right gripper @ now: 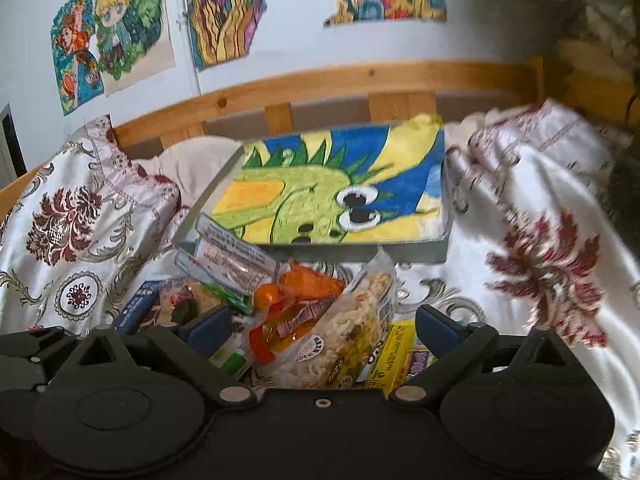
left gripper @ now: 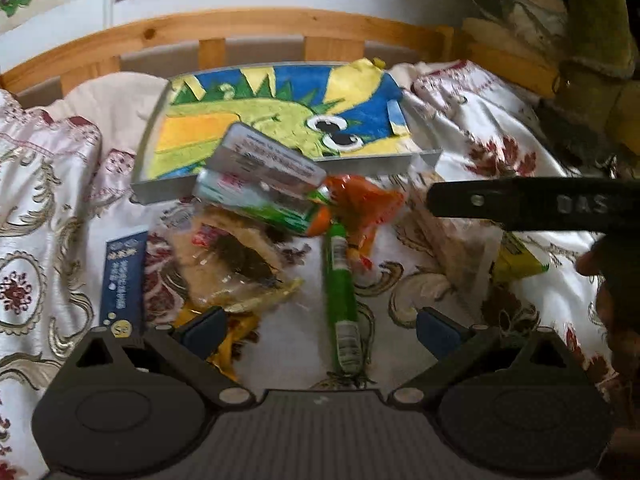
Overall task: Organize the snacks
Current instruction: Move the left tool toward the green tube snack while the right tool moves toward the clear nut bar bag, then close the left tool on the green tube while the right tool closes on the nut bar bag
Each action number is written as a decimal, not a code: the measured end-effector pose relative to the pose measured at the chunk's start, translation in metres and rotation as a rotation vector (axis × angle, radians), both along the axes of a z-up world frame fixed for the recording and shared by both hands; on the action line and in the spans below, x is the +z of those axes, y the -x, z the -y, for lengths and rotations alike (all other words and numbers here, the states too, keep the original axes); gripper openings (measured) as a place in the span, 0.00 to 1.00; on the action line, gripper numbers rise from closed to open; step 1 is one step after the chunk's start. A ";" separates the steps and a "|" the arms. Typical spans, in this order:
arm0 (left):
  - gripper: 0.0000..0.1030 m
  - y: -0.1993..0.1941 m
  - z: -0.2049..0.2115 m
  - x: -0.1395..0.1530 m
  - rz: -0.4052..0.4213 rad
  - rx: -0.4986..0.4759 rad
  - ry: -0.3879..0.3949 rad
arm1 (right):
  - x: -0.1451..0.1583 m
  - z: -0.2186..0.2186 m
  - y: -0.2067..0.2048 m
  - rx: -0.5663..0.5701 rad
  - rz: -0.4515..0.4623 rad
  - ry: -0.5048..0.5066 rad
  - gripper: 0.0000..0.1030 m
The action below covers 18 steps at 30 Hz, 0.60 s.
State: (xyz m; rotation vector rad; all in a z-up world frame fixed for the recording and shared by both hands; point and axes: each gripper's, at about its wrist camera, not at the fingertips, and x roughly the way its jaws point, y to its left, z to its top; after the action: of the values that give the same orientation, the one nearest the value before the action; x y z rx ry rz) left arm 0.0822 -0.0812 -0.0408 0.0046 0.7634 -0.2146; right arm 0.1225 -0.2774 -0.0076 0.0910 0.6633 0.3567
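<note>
- Snacks (right gripper: pixel 304 320) lie heaped on a white bedspread (right gripper: pixel 540 248) printed with dark red flowers and grey-gold scrolls; the pile sits just in front of a shallow grey tray (left gripper: pixel 160 190), whose floor is covered by a bright green, yellow and blue cartoon cloth (right gripper: pixel 332 200)
- Within the pile: a grey-white box (left gripper: pixel 268 154) leaning on the tray's near rim; a green stick pack (left gripper: pixel 340 280); an orange wrapper (left gripper: pixel 360 204); a dark blue carton (left gripper: pixel 124 280); a clear noodle bag (right gripper: pixel 352 320); a yellow packet (right gripper: pixel 396 356)
- Behind the tray runs a wooden bed rail (right gripper: pixel 320 80); above it, a pale wall (right gripper: pixel 304 40) carries colourful drawings (right gripper: pixel 112 36)
- Left gripper (left gripper: pixel 320 330) hangs over the green stick pack, fingers spread wide and grasping nothing
- Right gripper (right gripper: pixel 320 330) hovers over the noodle bag and orange wrapper, fingers likewise parted and empty; in the left wrist view its black body (left gripper: pixel 532 204) reaches in from the right
</note>
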 end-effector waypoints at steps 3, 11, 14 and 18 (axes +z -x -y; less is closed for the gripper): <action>0.99 -0.005 -0.001 -0.006 -0.043 -0.007 0.012 | -0.010 -0.001 -0.011 0.021 -0.052 -0.019 0.89; 0.81 -0.008 -0.003 -0.006 -0.051 -0.049 0.118 | -0.022 0.002 -0.026 0.007 -0.113 -0.040 0.71; 0.73 -0.010 -0.004 -0.008 -0.058 -0.050 0.161 | -0.022 0.003 -0.024 -0.001 -0.106 -0.018 0.55; 0.61 -0.016 -0.002 -0.010 -0.055 -0.037 0.156 | -0.022 0.003 -0.024 0.001 -0.104 -0.010 0.53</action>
State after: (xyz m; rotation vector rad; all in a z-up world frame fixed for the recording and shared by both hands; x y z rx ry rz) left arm 0.0986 -0.0789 -0.0504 -0.1354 0.8003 -0.3099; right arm 0.1461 -0.2808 -0.0300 0.1191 0.7640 0.3576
